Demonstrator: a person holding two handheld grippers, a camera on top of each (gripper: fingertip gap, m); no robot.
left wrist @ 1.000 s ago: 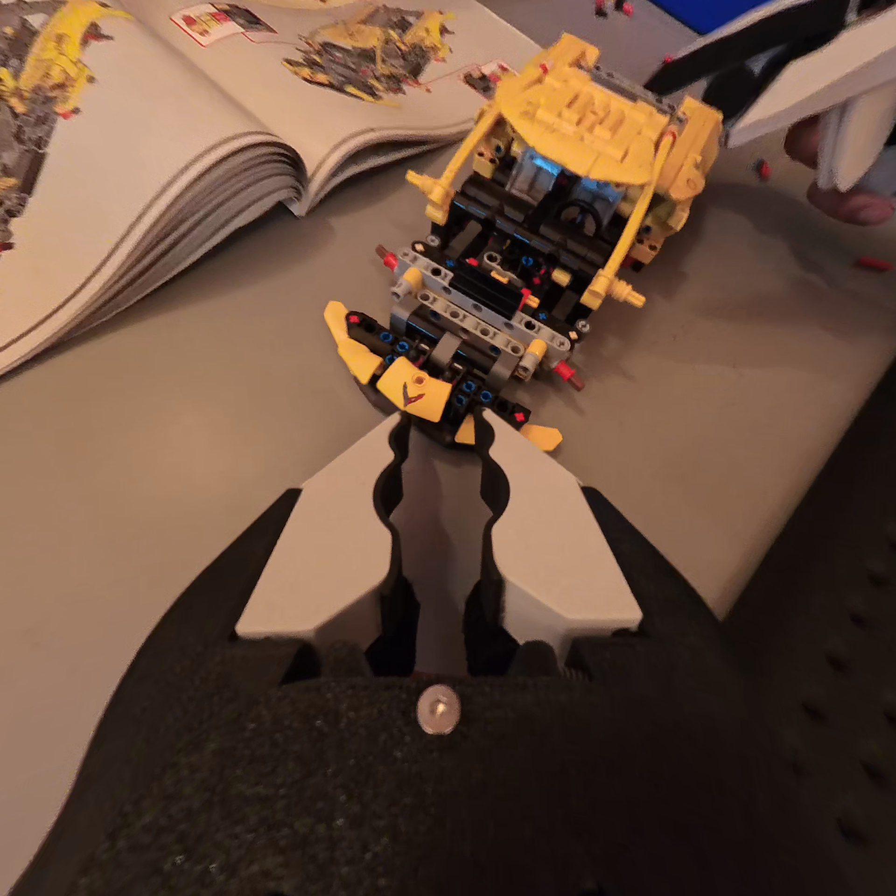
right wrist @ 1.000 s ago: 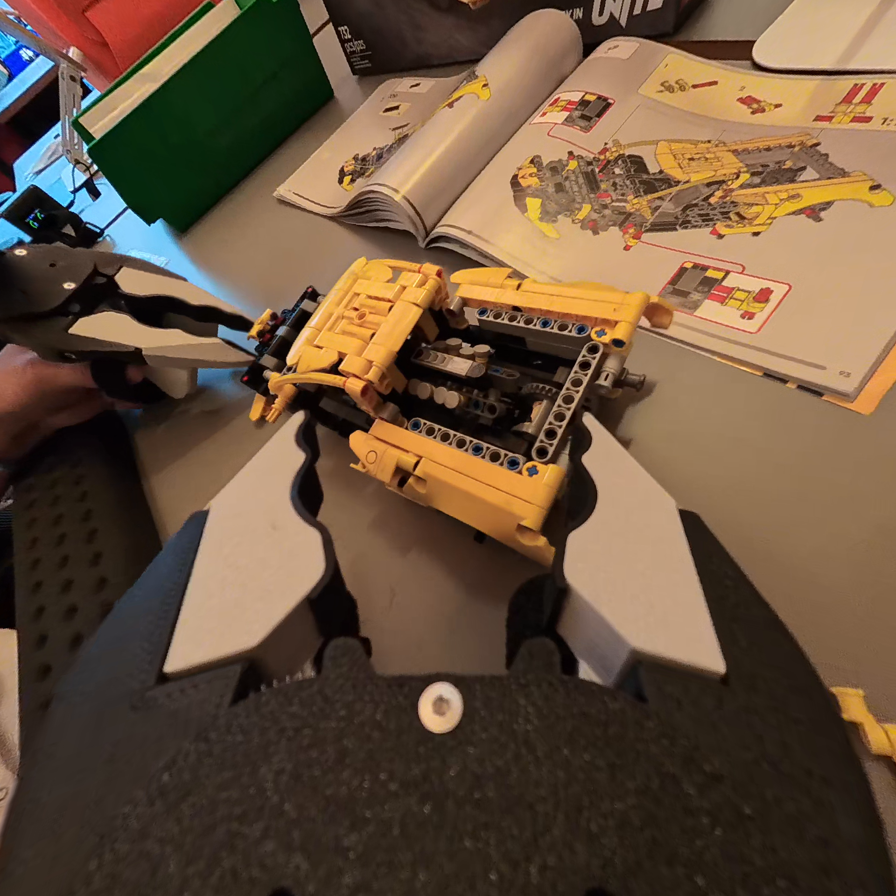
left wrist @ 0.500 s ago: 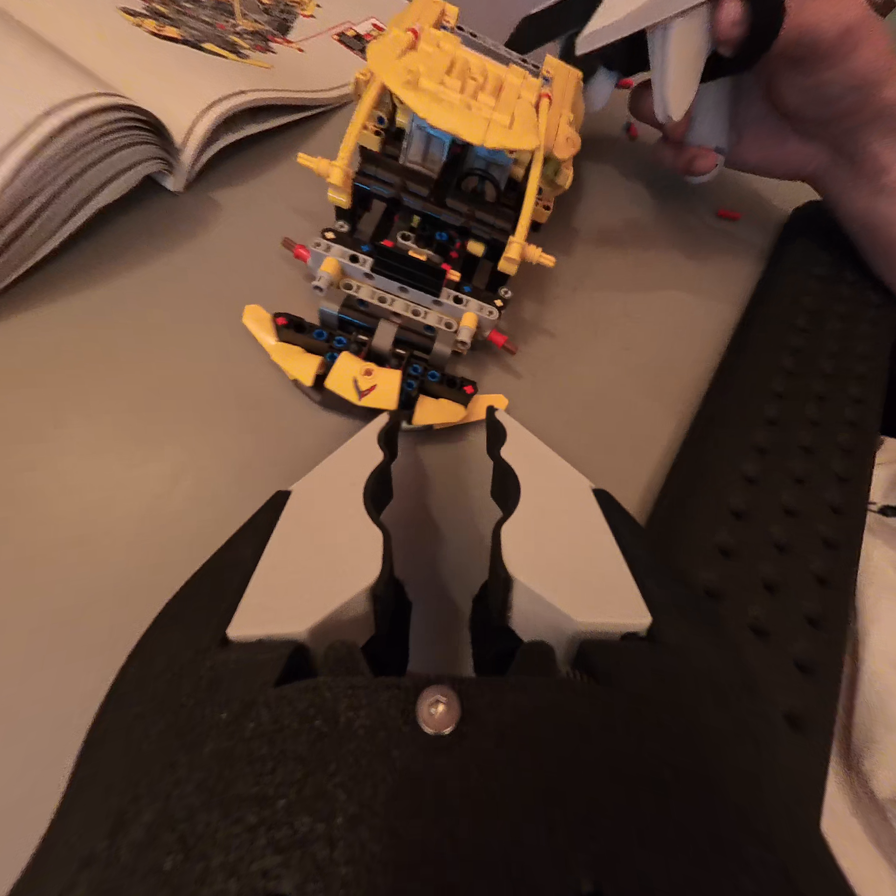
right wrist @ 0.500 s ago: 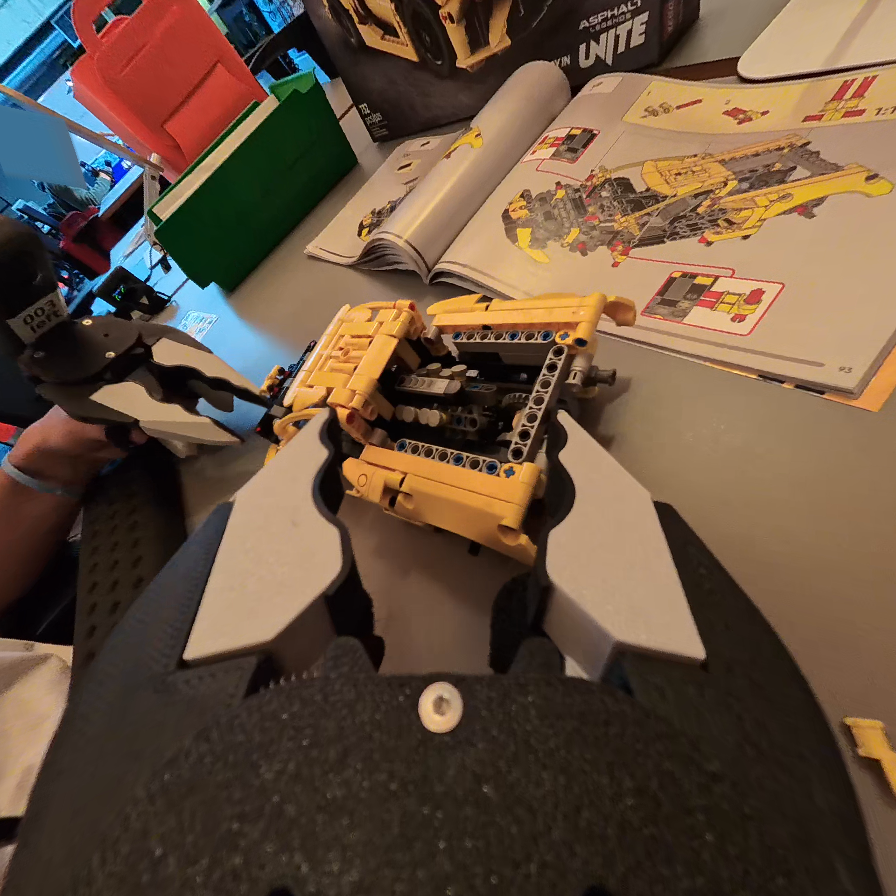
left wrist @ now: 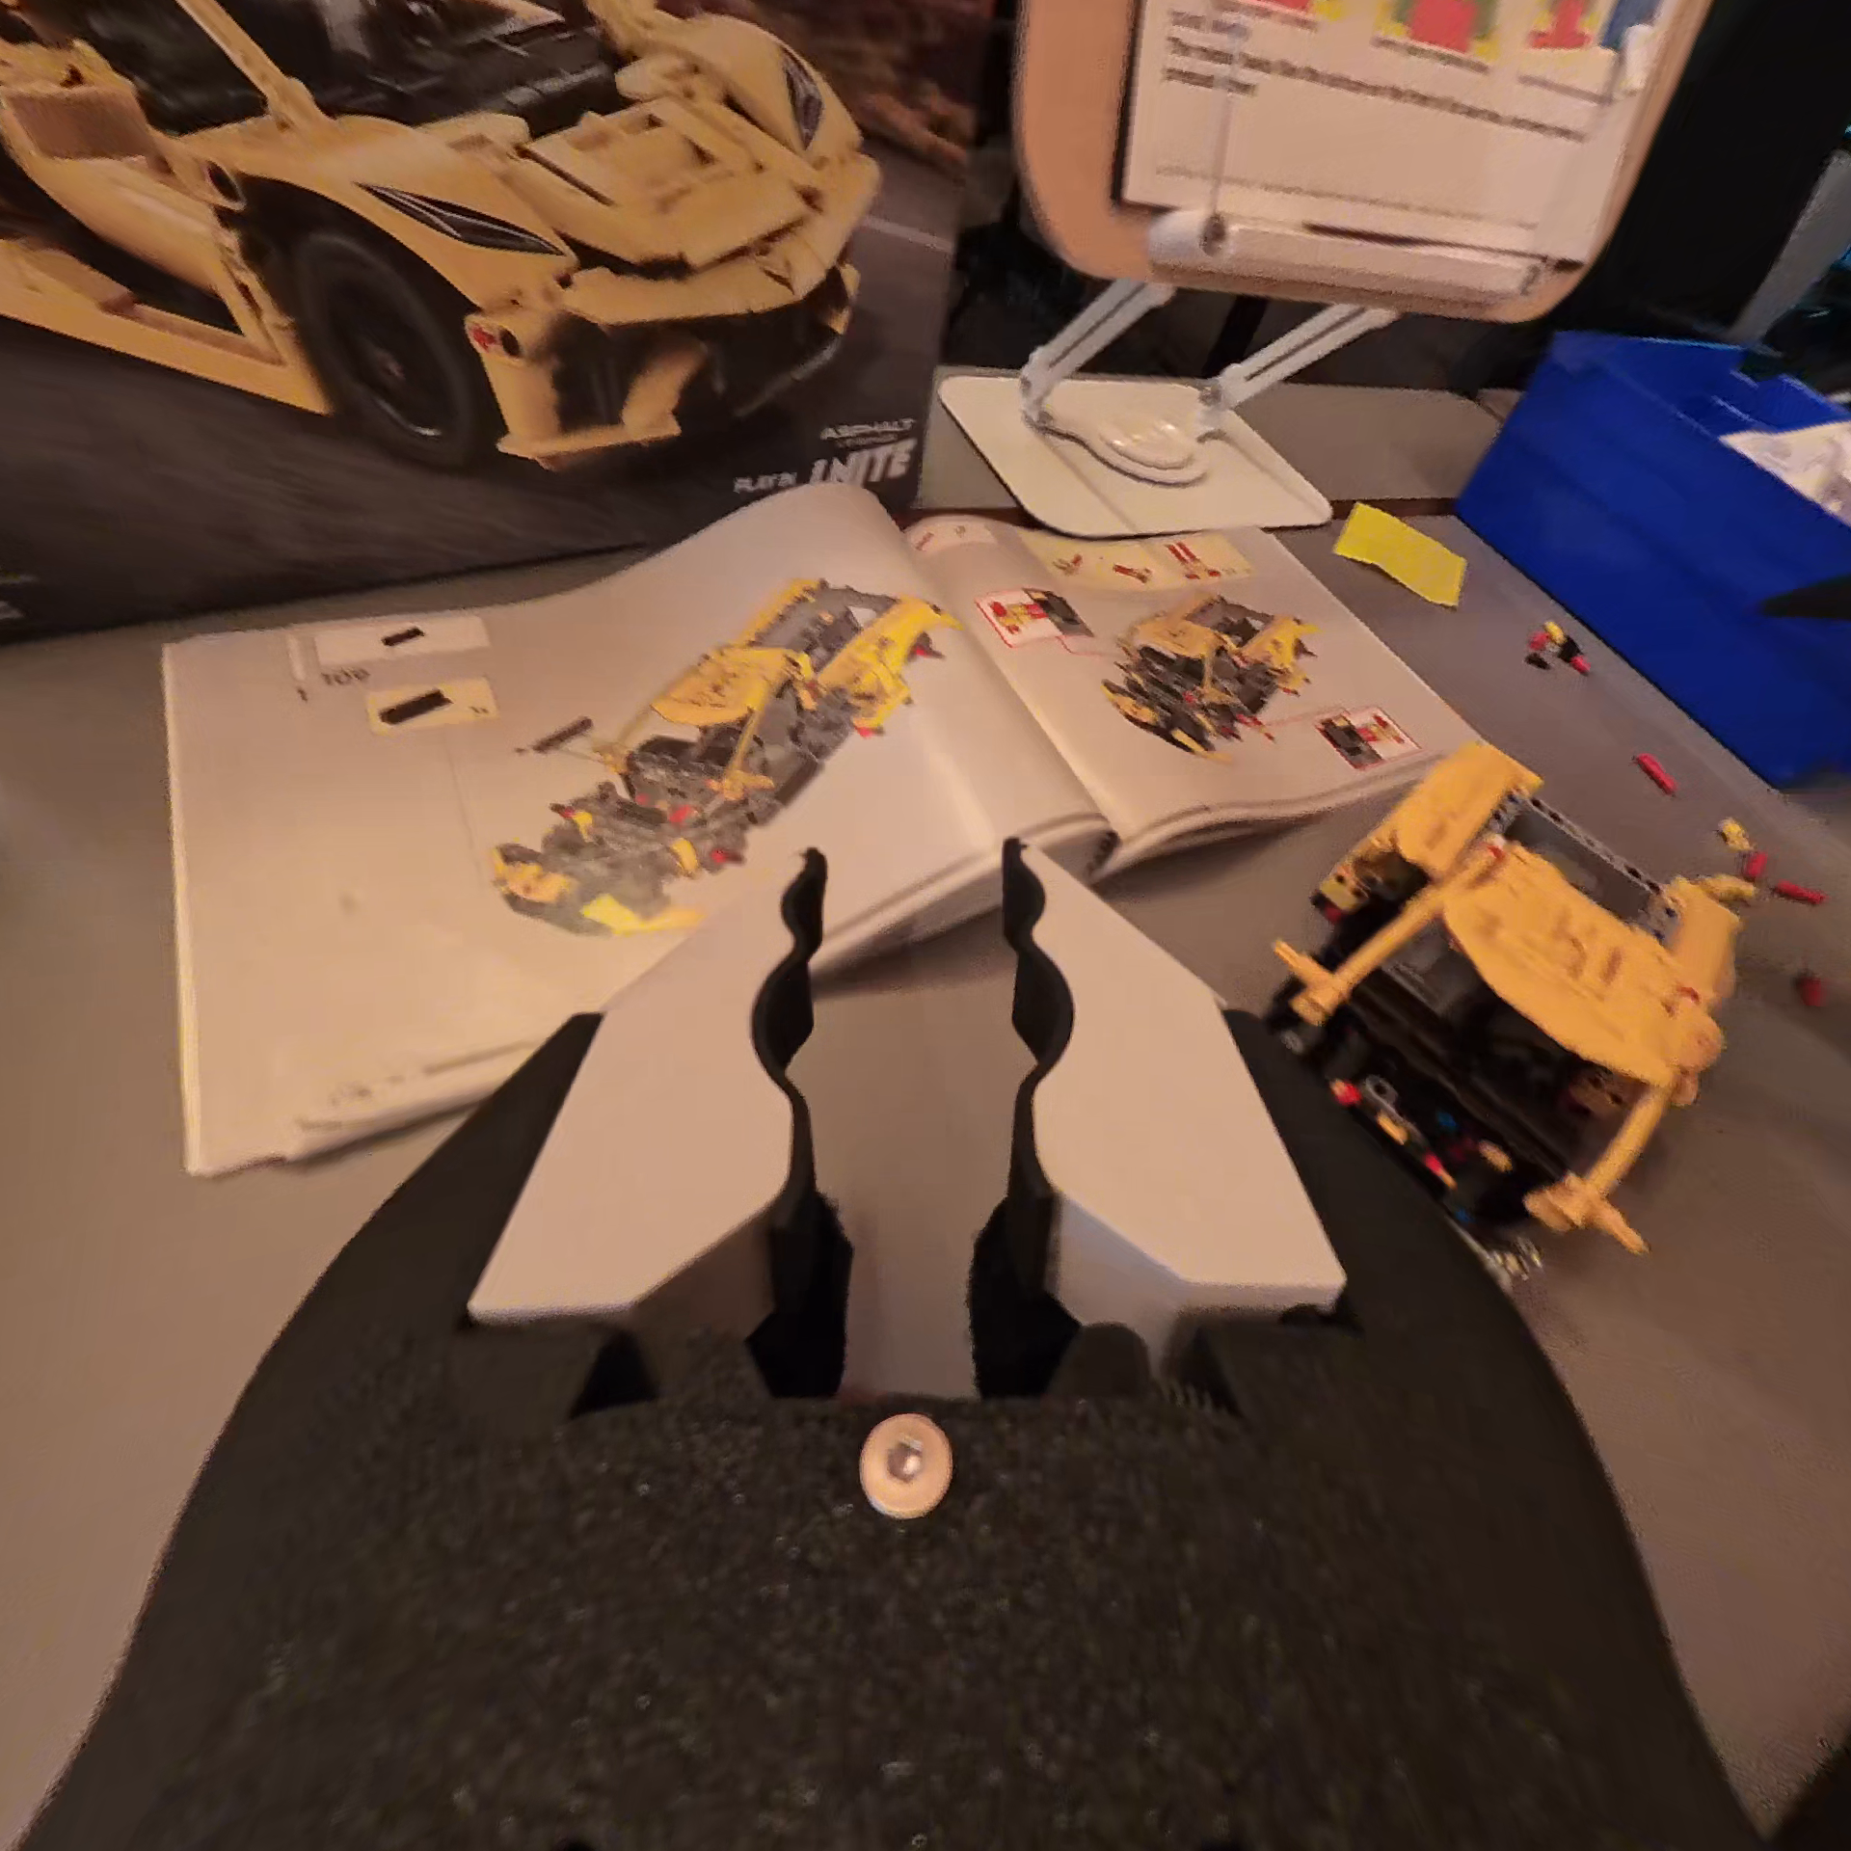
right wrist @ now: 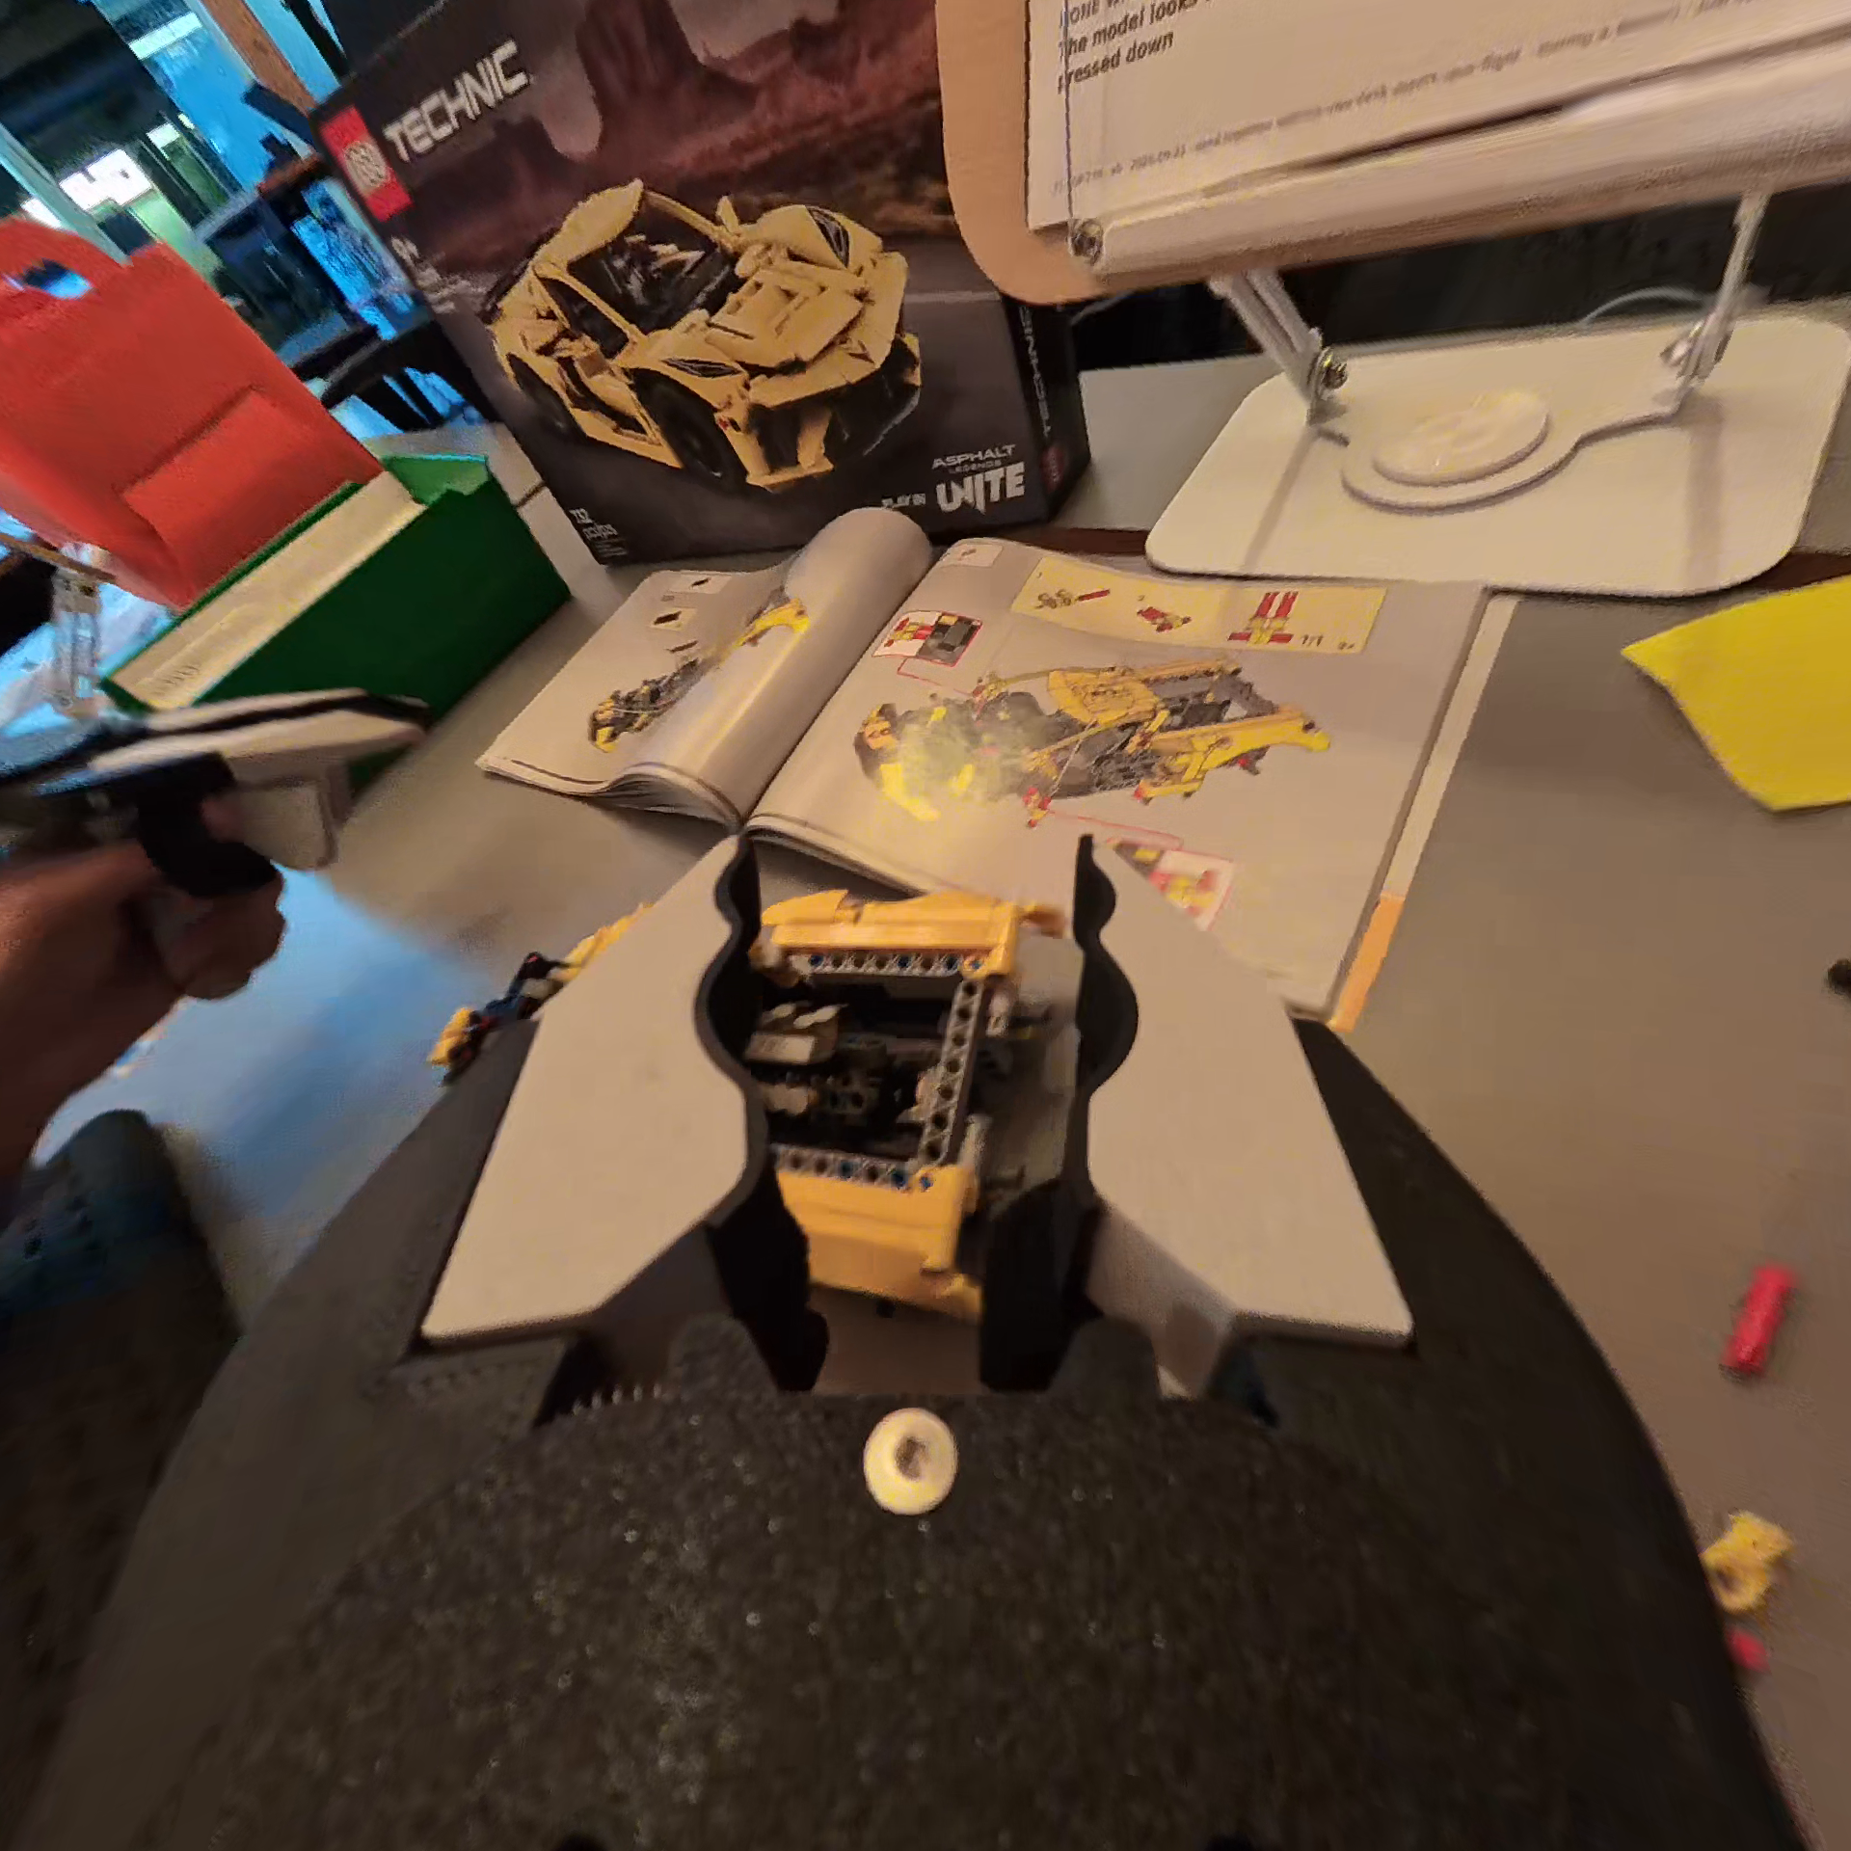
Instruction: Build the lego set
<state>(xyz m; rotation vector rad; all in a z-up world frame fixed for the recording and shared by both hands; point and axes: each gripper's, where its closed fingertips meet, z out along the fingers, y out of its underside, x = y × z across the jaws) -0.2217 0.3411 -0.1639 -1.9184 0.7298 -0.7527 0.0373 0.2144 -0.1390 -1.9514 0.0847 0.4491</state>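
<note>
Claws first: the left claw [left wrist: 906, 871] is spread with nothing between its fingers, raised over the open manual [left wrist: 561, 801] at centre frame. The car [left wrist: 1502, 1012] sits on the counter [left wrist: 1653, 1402] at right of the left wrist view, clear of that claw. In the right wrist view, the right claw [right wrist: 916, 871] is spread wide around the car's rear [right wrist: 881, 1082]; whether it touches is unclear. The box [right wrist: 721, 331] stands upper left.

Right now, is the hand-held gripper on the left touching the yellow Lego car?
Apart. In the left wrist view the left hand-held gripper points at the open instruction booklet, fingers empty, while the yellow Lego car sits off to its right with bare table between.
</note>
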